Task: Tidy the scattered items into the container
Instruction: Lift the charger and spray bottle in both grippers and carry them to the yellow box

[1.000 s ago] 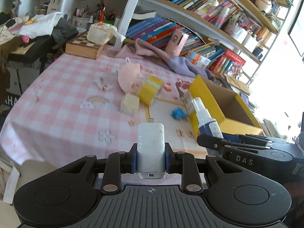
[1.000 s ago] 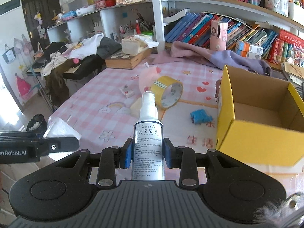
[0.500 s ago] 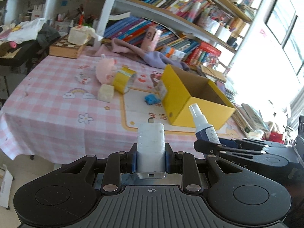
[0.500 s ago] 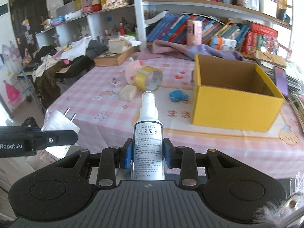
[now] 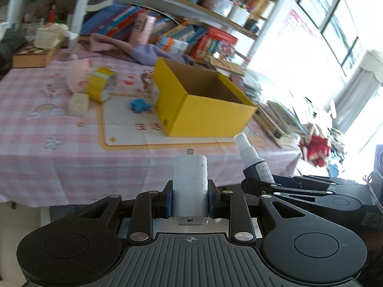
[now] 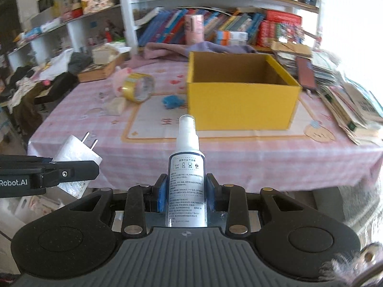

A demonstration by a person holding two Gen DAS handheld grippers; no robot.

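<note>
Two sets of tongs hang off the near edge of a cluttered tabletop (image 6: 239,165), each w/ a load. Left tongs (image 5: 190,197) are clamped tight on a white plug charger (image 5: 190,186), blue pads (image 5: 168,202) pressed to both its sides, prongs pointing away toward the tabletop. Right tongs (image 6: 185,195) are closed on a spray bottle (image 6: 188,179), held upright w/ white nozzle on top and printed label facing the camera; jaws stand only as wide as the bottle's body.

In the right wrist view the charger (image 6: 76,157) shows at lower left, gripped in the other tongs, off the near left corner of the tabletop. In the left wrist view the bottle (image 5: 253,160) shows at right, just beyond the near edge.

The yellow box (image 6: 241,95) sits open on a cream mat (image 6: 148,124) toward the right side of the tabletop, approx. mid-depth; its inside looks bare as far as can be seen. Left of the box, on the pink checked cloth: a blue crumpled item (image 6: 172,101) just beside the box's left wall, a yellow tape roll (image 6: 137,87) on its side against a pink plush toy (image 6: 119,80), and a cream block (image 6: 117,105) nearer the front. A small item (image 5: 50,91) lies farther left, too blurred to tell. Purple cloth (image 6: 189,49) is heaped along the far edge under bookshelves (image 6: 215,27); stacked books (image 6: 347,100) crowd the right edge.
</note>
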